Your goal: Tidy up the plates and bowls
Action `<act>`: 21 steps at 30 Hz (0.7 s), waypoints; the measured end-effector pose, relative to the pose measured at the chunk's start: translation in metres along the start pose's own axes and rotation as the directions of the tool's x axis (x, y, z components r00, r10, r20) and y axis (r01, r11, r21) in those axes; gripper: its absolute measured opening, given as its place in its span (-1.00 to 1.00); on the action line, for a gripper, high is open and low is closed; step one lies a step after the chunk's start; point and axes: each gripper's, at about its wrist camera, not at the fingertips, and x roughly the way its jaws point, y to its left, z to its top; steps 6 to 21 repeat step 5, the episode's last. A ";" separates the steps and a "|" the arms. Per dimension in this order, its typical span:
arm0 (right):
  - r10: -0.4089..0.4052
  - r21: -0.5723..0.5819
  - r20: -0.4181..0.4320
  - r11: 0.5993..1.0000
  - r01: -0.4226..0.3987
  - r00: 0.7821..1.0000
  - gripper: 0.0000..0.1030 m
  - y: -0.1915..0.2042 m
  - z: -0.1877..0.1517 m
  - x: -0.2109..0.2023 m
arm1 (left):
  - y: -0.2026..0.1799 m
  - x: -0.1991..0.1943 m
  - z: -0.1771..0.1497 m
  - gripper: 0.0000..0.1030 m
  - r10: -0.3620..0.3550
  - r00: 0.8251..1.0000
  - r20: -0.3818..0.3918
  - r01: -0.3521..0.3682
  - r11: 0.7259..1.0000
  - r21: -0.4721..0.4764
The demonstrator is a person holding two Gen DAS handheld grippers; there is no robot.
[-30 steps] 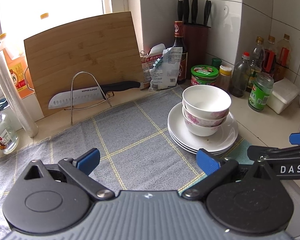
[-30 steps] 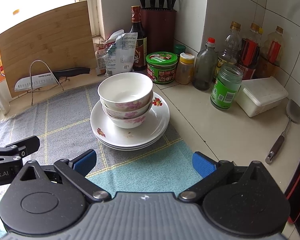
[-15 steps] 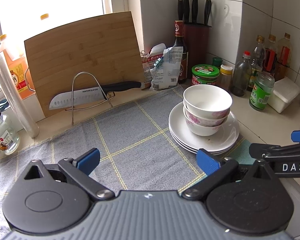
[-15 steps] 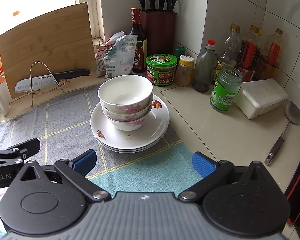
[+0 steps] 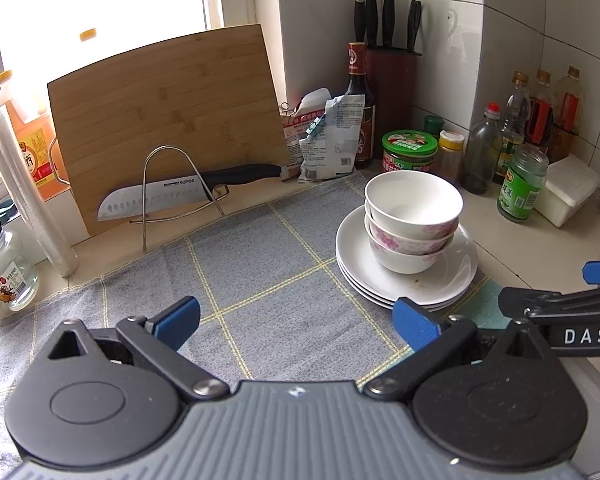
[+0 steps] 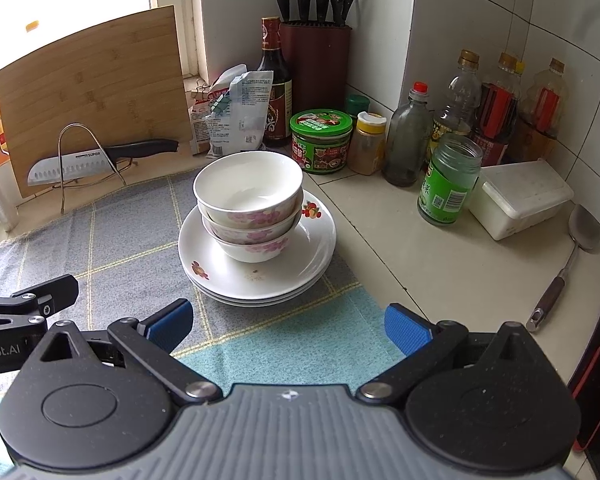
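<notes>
Three white bowls with pink flowers (image 5: 412, 220) (image 6: 250, 204) are nested in a stack on a pile of white plates (image 5: 452, 280) (image 6: 312, 252), on a grey checked cloth. My left gripper (image 5: 298, 320) stands open over the cloth, in front and left of the pile, with nothing between its blue pads. My right gripper (image 6: 288, 322) is open too, just in front of the plates and empty. In the left wrist view, the right gripper's finger (image 5: 556, 304) shows at the right edge.
Behind the cloth (image 5: 260, 272) lean a bamboo cutting board (image 5: 168, 120) and a knife (image 5: 180, 196) on a wire rack. Sauce bottles, jars (image 6: 320, 144), a knife block (image 6: 316, 64), a white box (image 6: 520, 196) and a spatula (image 6: 568, 256) line the corner and right counter.
Both grippers have drawn back slightly from the stack; the bowls and plates have not moved. Both stay open.
</notes>
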 end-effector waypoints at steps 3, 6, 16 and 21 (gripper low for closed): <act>0.001 -0.001 0.000 1.000 -0.001 1.000 1.00 -0.001 0.000 0.000 | -0.001 -0.001 0.000 0.98 -0.002 1.000 0.001 0.002 1.000 -0.002; 0.000 -0.002 0.001 1.000 0.000 1.000 1.00 -0.002 0.001 0.000 | -0.001 0.000 0.000 0.98 -0.004 1.000 -0.003 0.004 1.000 -0.002; 0.000 -0.002 0.001 1.000 0.000 1.000 1.00 -0.002 0.001 0.000 | -0.001 0.000 0.000 0.98 -0.004 1.000 -0.003 0.004 1.000 -0.002; 0.000 -0.002 0.001 1.000 0.000 1.000 1.00 -0.002 0.001 0.000 | -0.001 0.000 0.000 0.98 -0.004 1.000 -0.003 0.004 1.000 -0.002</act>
